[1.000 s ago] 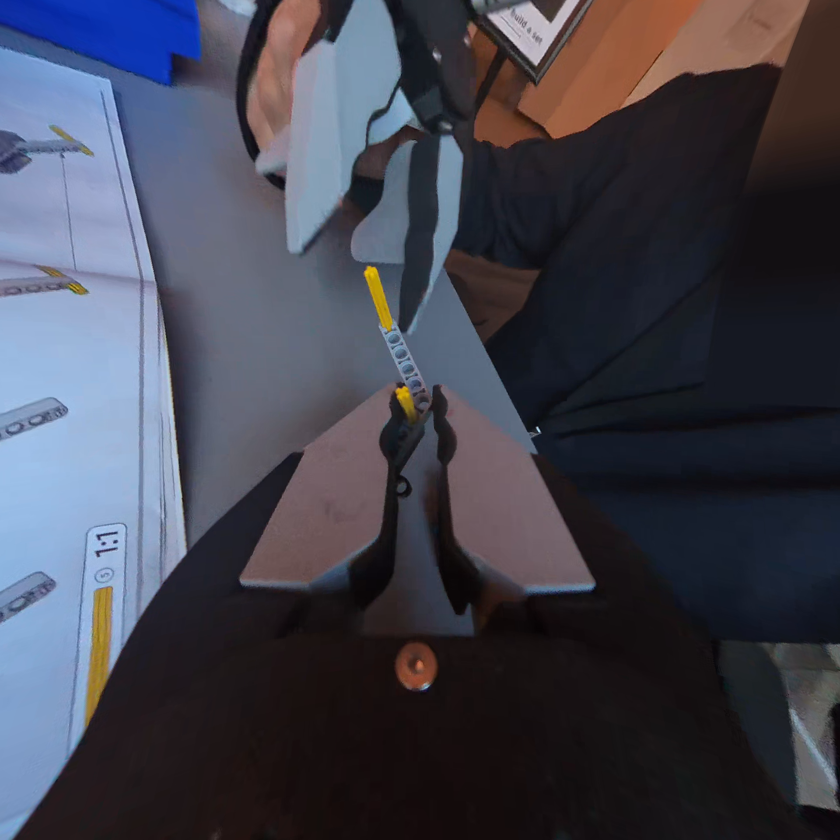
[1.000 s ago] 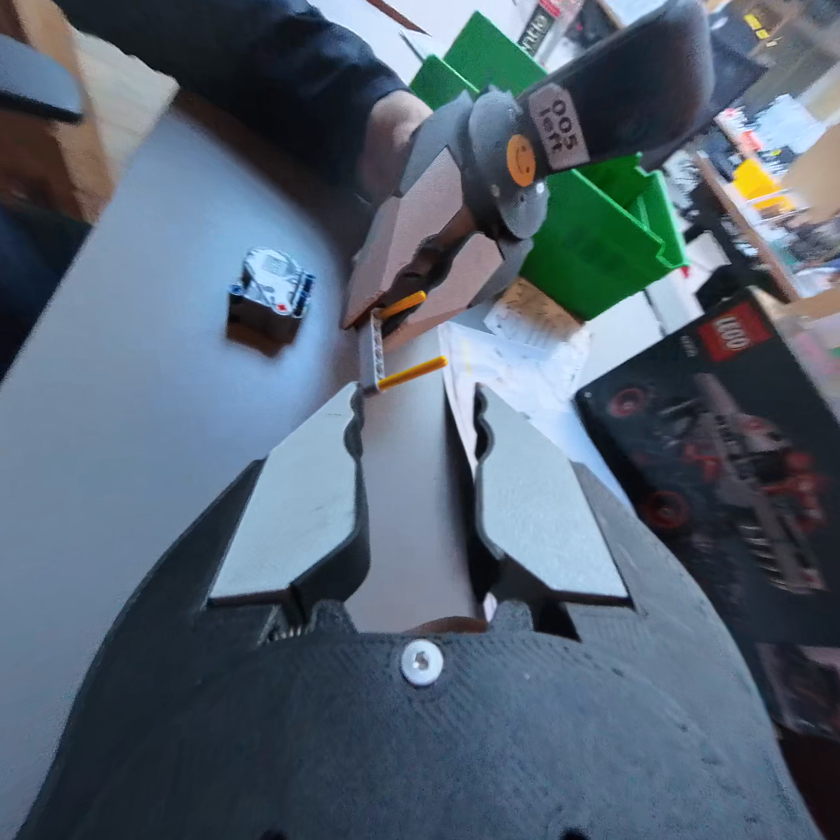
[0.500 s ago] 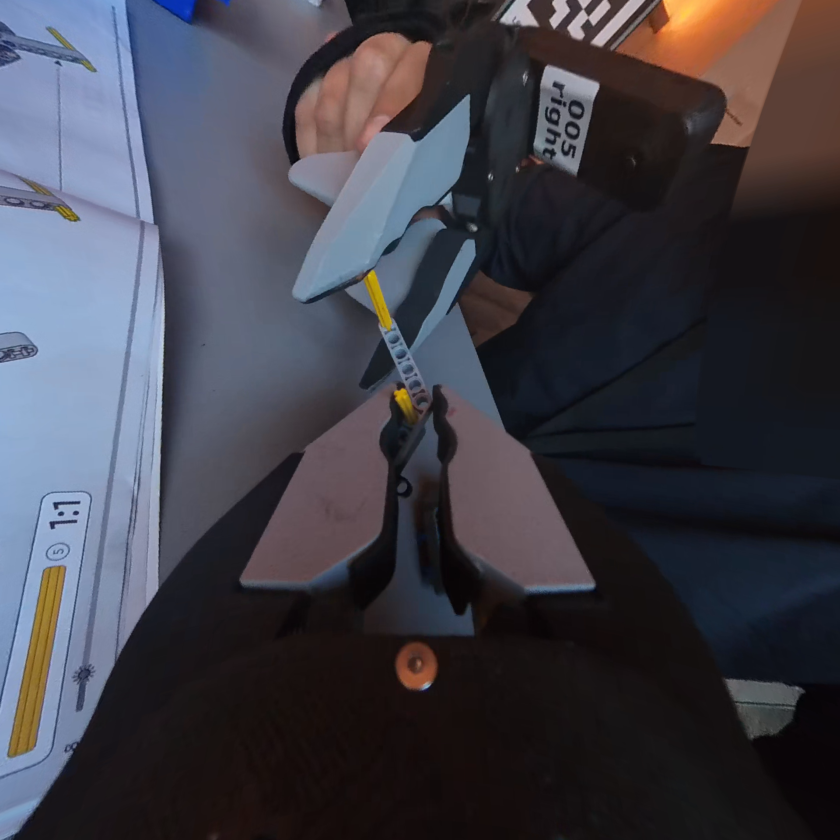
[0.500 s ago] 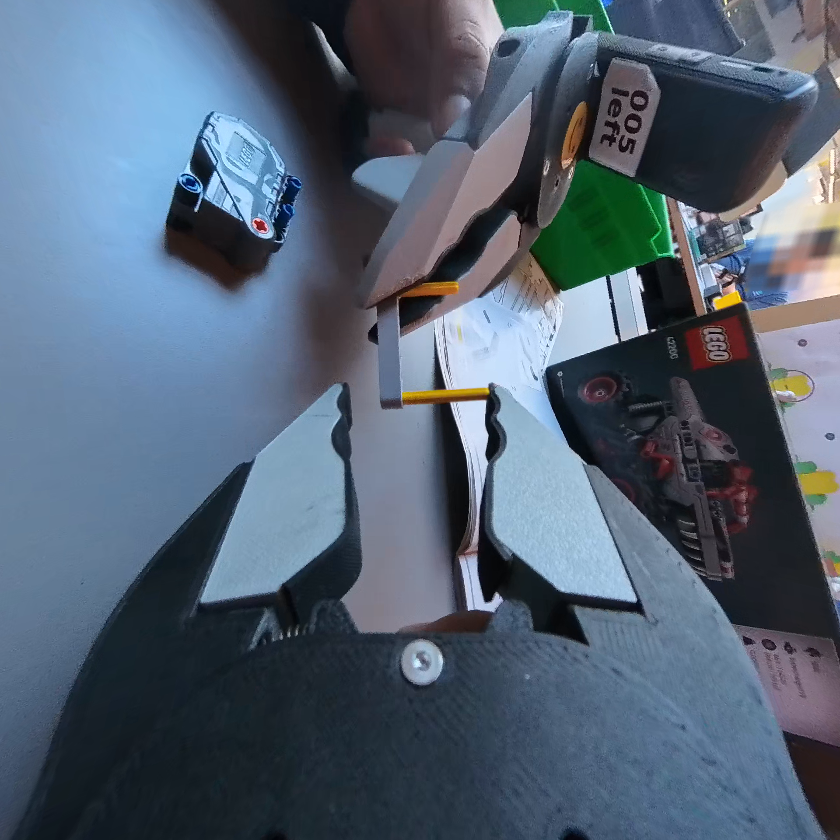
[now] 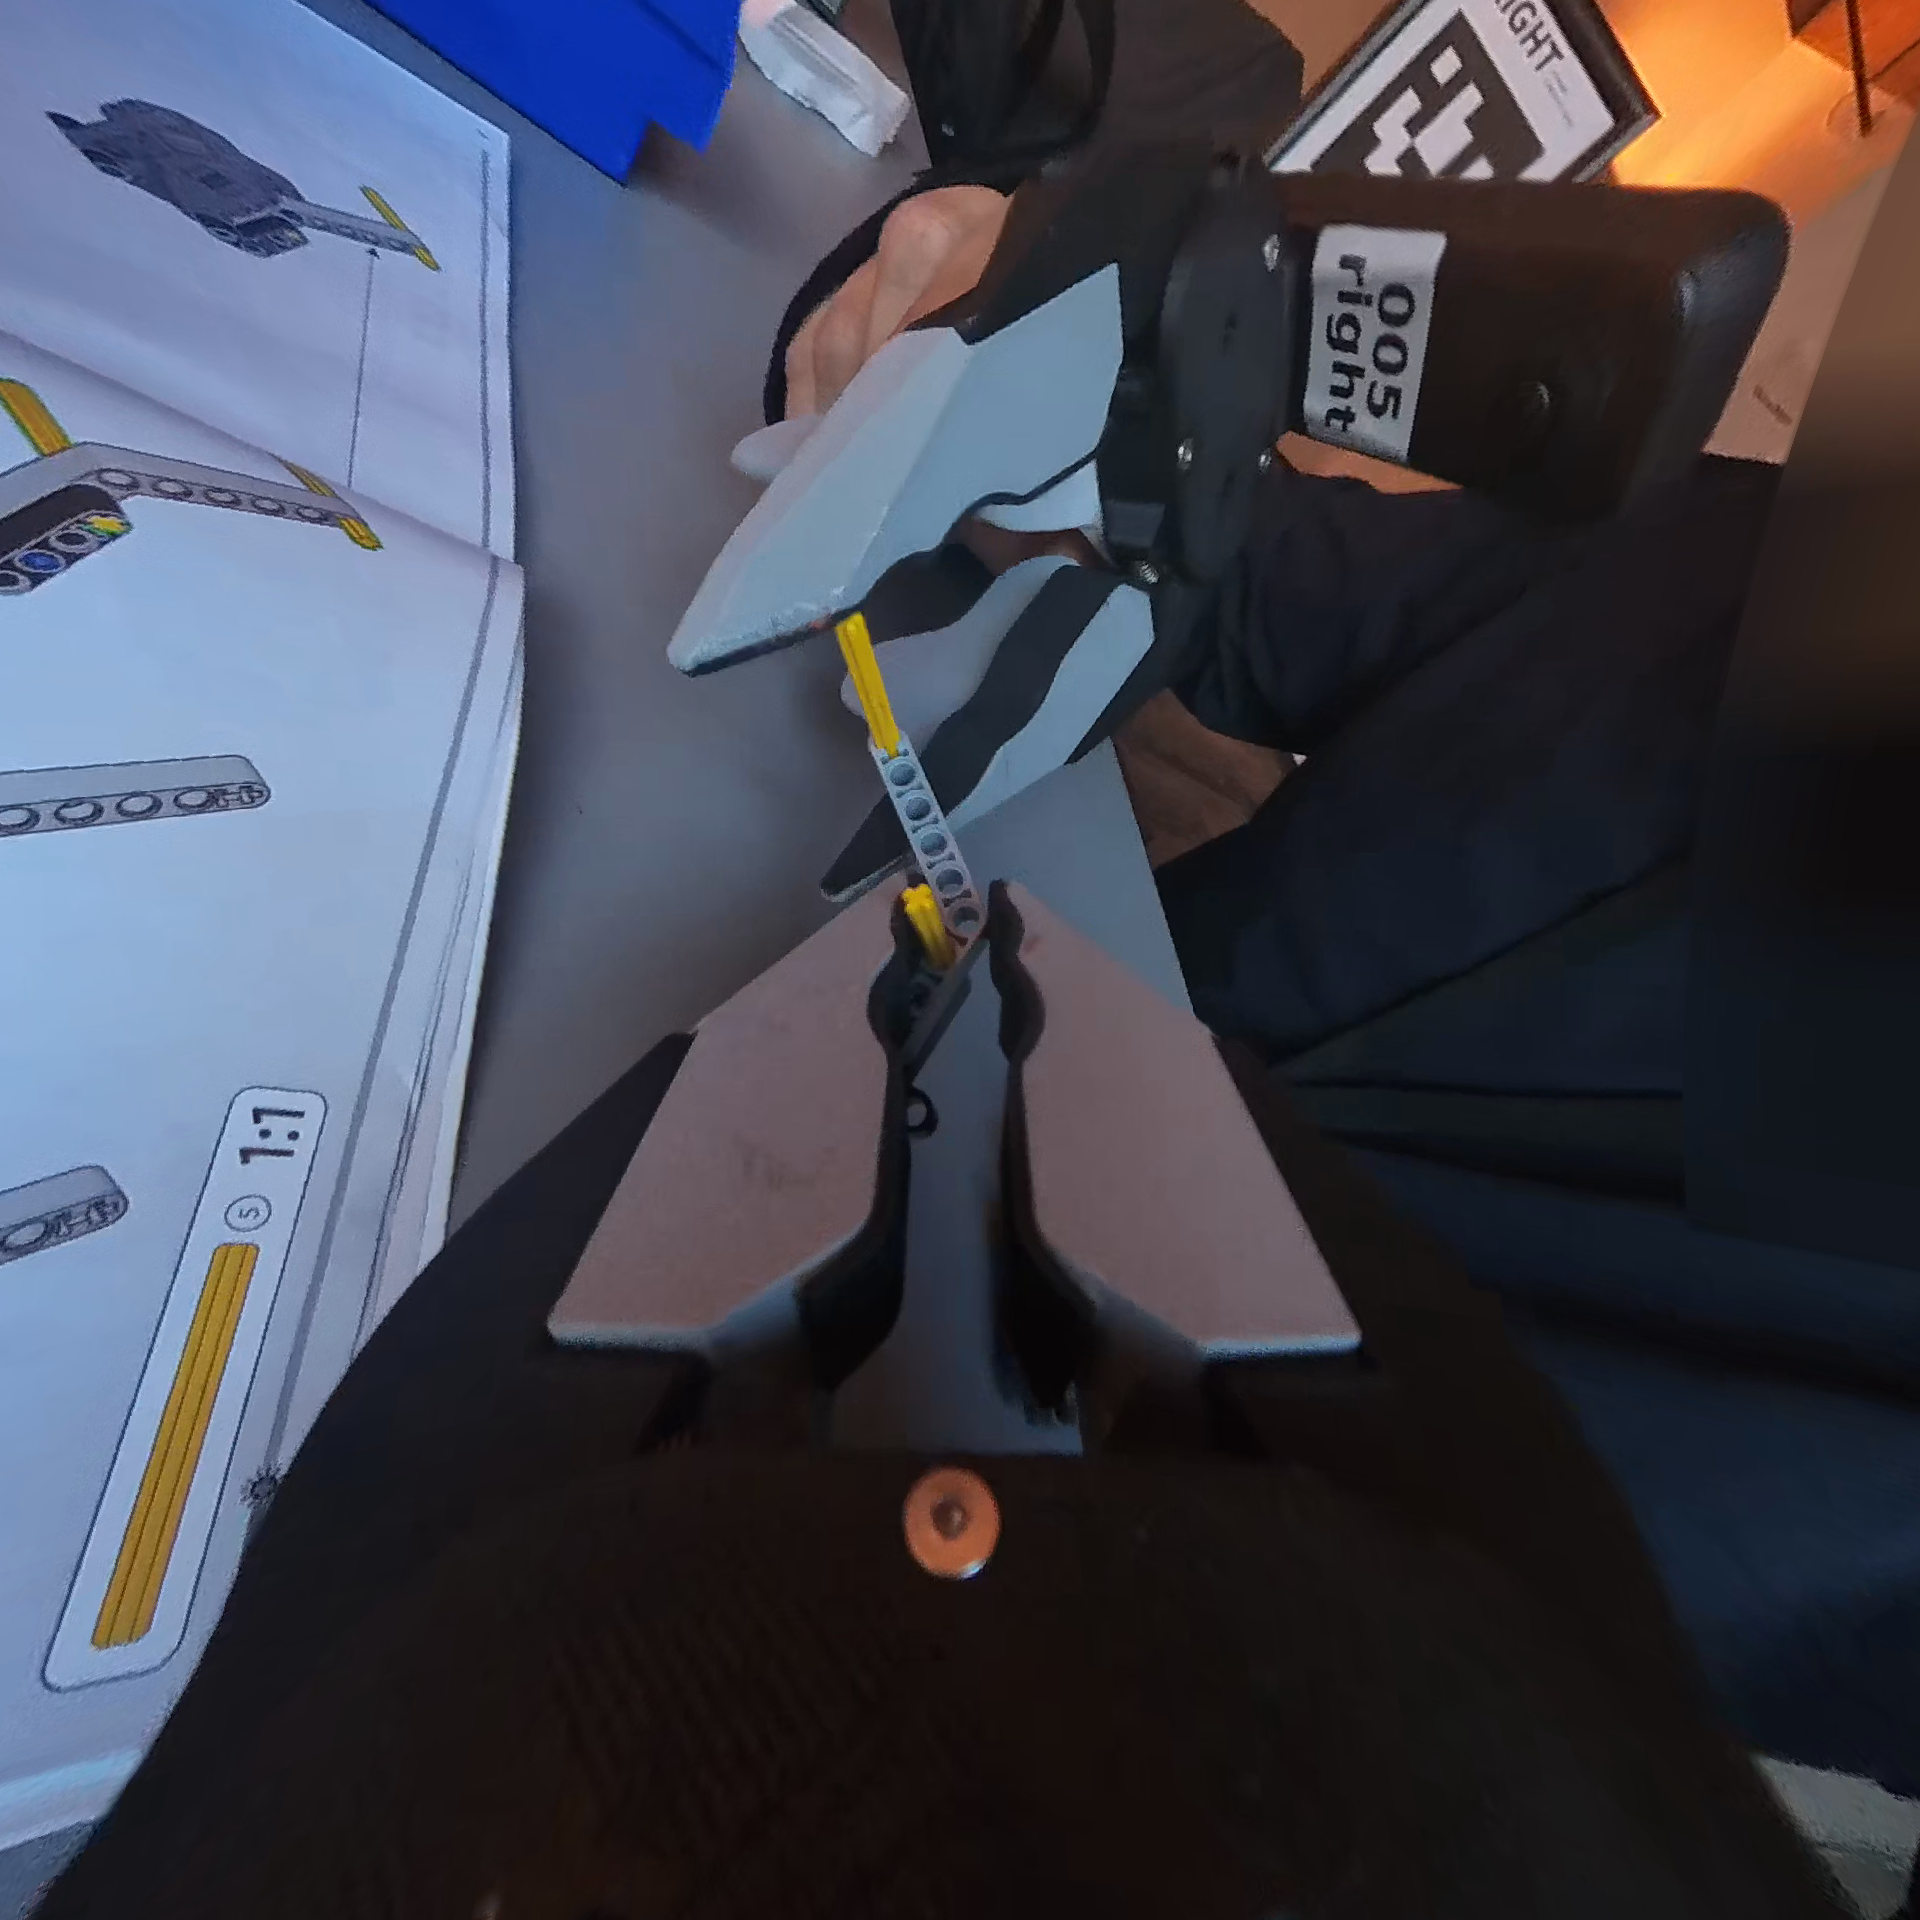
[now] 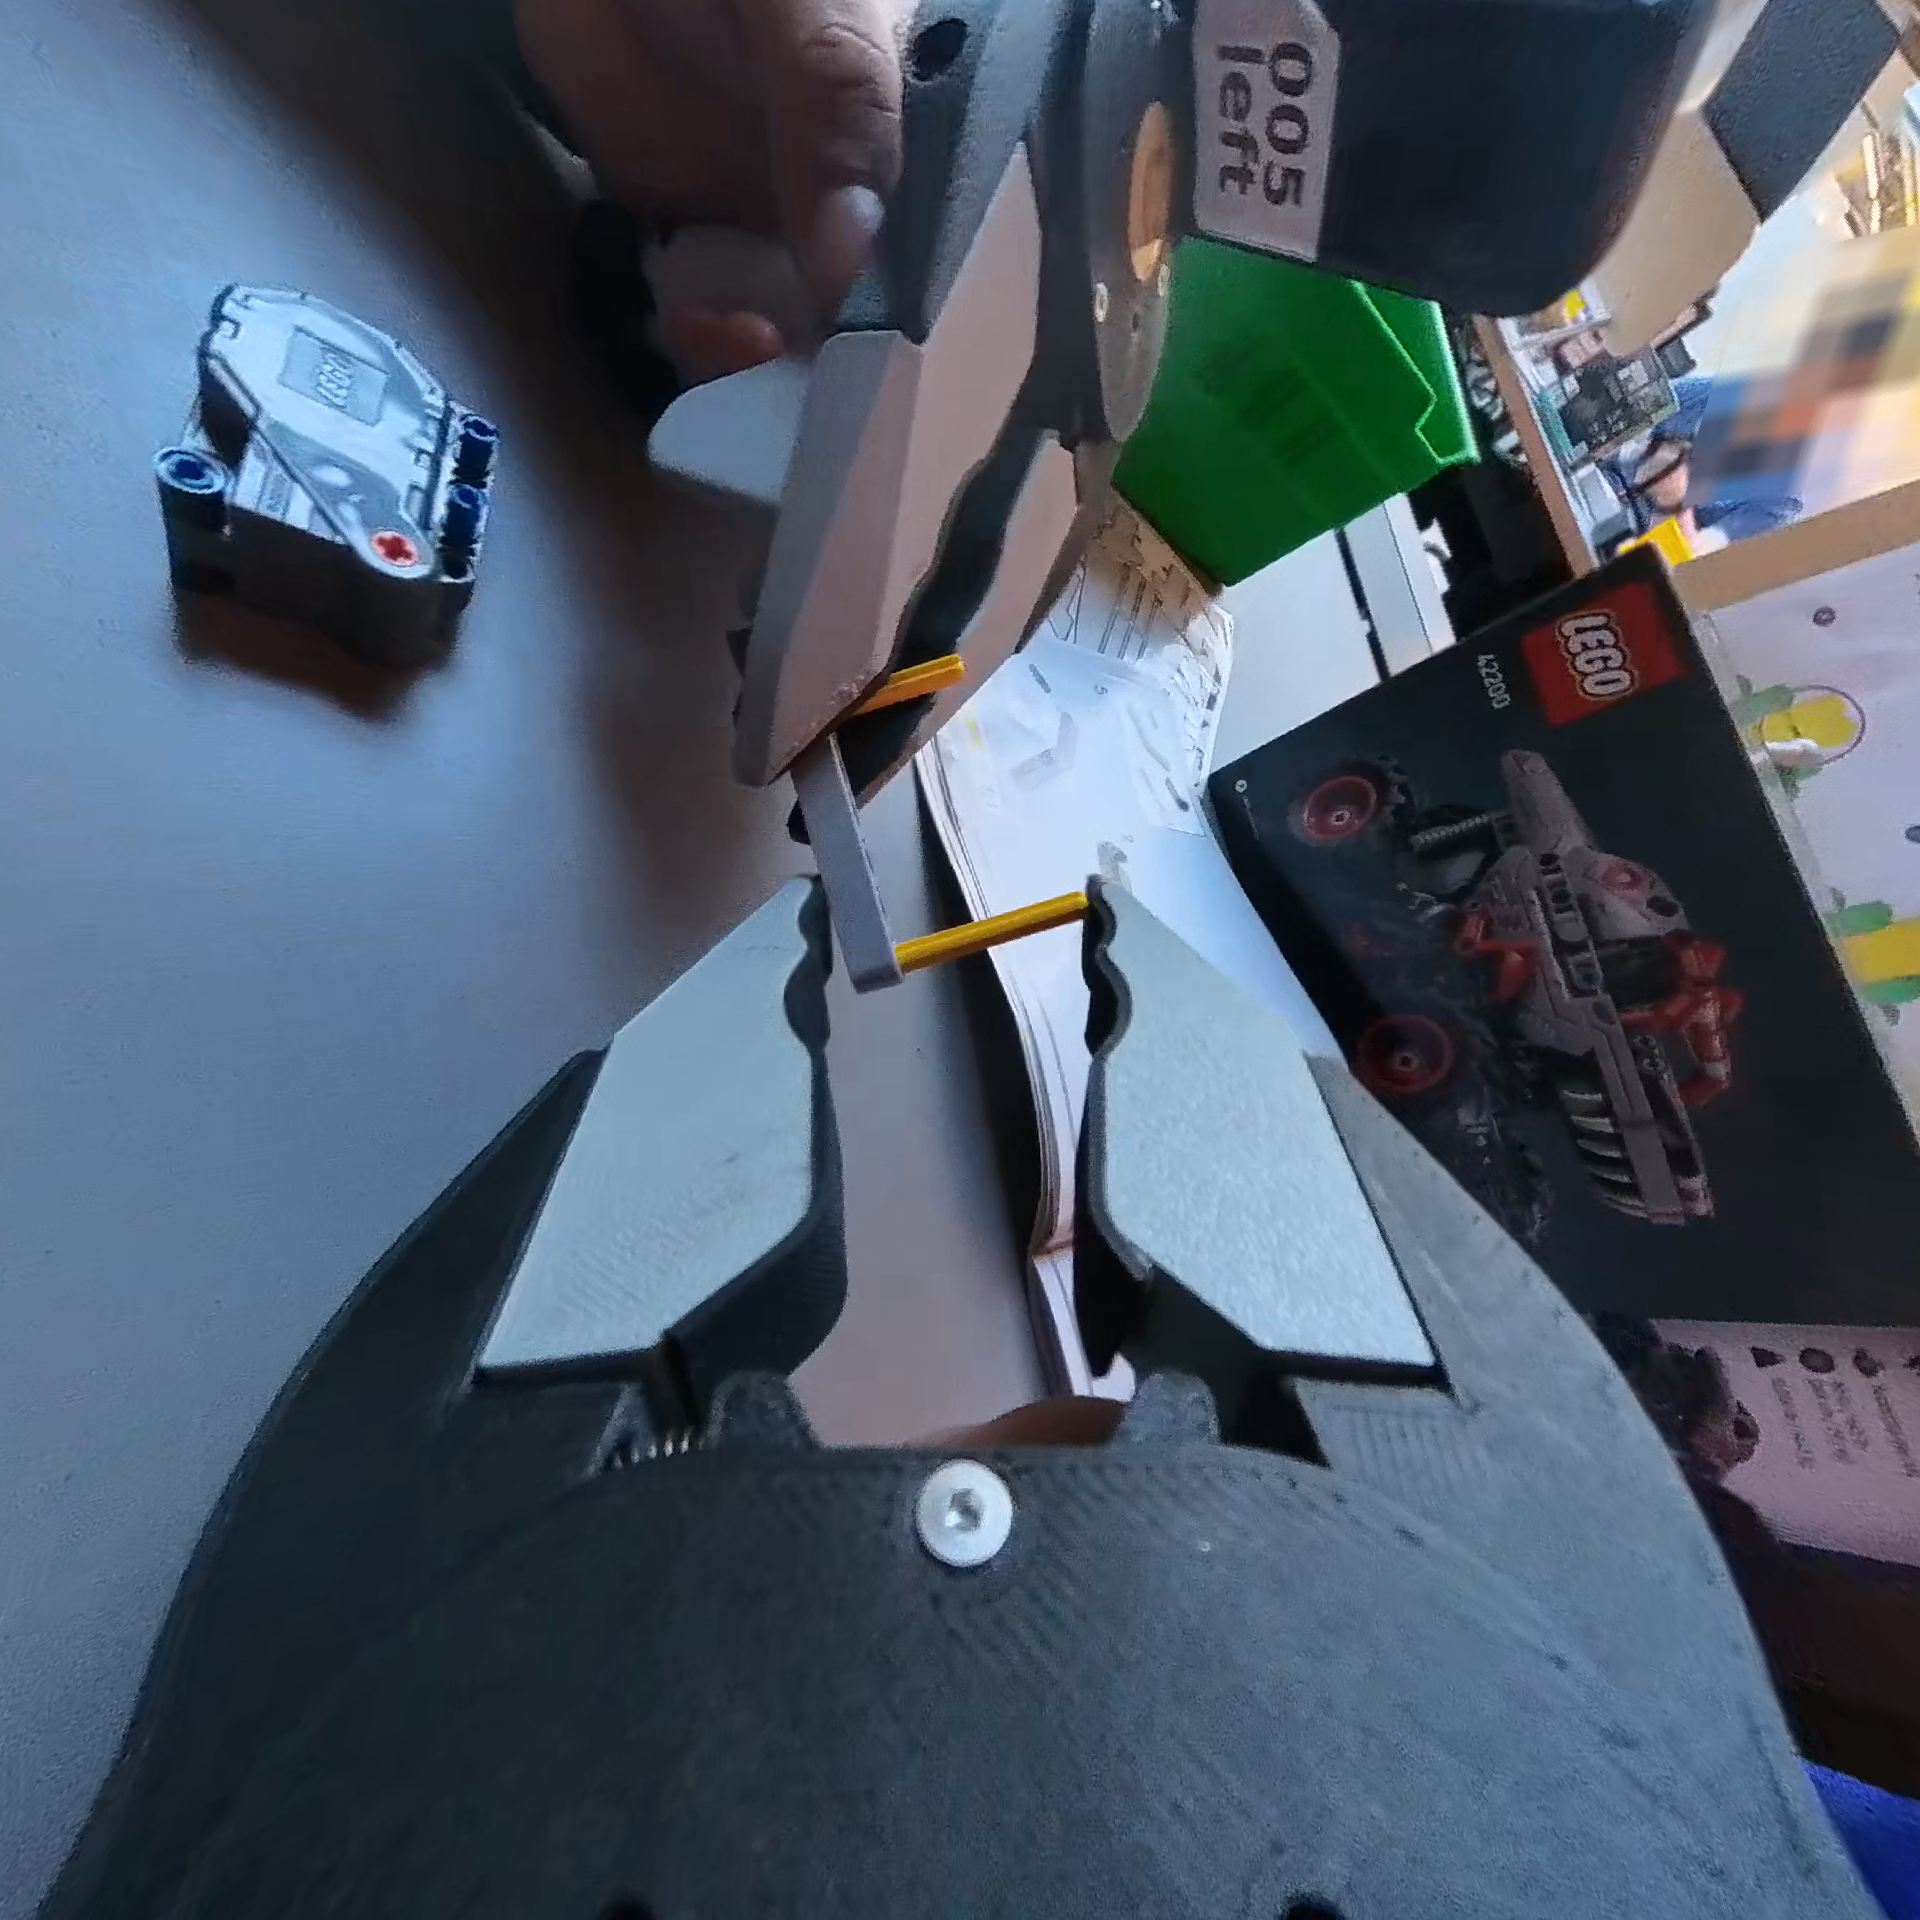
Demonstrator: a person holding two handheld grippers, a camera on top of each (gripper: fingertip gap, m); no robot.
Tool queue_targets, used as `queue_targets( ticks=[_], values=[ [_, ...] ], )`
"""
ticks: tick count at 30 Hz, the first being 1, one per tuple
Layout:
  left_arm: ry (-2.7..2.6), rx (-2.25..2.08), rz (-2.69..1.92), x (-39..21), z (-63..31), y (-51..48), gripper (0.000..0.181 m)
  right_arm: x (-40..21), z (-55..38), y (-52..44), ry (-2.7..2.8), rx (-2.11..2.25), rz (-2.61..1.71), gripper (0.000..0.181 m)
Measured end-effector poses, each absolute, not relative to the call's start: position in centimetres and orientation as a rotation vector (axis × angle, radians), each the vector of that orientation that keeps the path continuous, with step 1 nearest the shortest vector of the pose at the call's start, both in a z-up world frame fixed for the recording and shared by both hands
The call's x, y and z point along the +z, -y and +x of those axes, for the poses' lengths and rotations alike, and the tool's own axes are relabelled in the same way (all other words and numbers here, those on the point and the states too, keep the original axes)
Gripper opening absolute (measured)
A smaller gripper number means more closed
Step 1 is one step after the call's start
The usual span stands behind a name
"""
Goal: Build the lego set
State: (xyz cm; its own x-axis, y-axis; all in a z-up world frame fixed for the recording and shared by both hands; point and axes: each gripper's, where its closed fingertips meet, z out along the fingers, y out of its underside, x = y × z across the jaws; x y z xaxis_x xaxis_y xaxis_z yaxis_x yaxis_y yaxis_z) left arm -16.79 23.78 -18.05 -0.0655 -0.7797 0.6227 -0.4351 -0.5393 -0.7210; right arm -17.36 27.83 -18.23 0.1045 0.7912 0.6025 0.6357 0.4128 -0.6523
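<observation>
My left gripper (image 5: 945,920) is shut on one end of a grey holed beam (image 5: 928,831), next to a short yellow axle (image 5: 920,925) in that end. A second yellow axle (image 5: 864,681) sticks out of the beam's far end. My right gripper (image 6: 951,909) spans that far end: one fingertip touches the beam (image 6: 852,883), the other touches the tip of the yellow axle (image 6: 987,925). It also shows in the left wrist view (image 5: 805,764). The left gripper (image 6: 842,748) shows in the right wrist view. A grey motor block (image 6: 322,468) lies on the table.
The open instruction booklet (image 5: 208,727) lies on the grey table beside the beam, and shows in the right wrist view (image 6: 1101,790). The black set box (image 6: 1558,935) and a green bin (image 6: 1278,416) lie beyond. A blue bin (image 5: 582,62) is behind. The person's dark clothing (image 5: 1455,935) fills one side.
My right gripper moved in around the beam's far end and its jaws narrowed until they touch the beam and the axle tip. The left gripper kept its hold.
</observation>
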Motion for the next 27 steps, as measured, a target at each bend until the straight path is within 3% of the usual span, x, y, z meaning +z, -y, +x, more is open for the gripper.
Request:
queue_targets(
  ticks=[27],
  values=[
    [-1.293,-1.558,-1.988,-19.4,-16.5,-23.9,0.008,-19.6,-16.9,-28.5,1.654,0.011,-1.31,0.042]
  ],
)
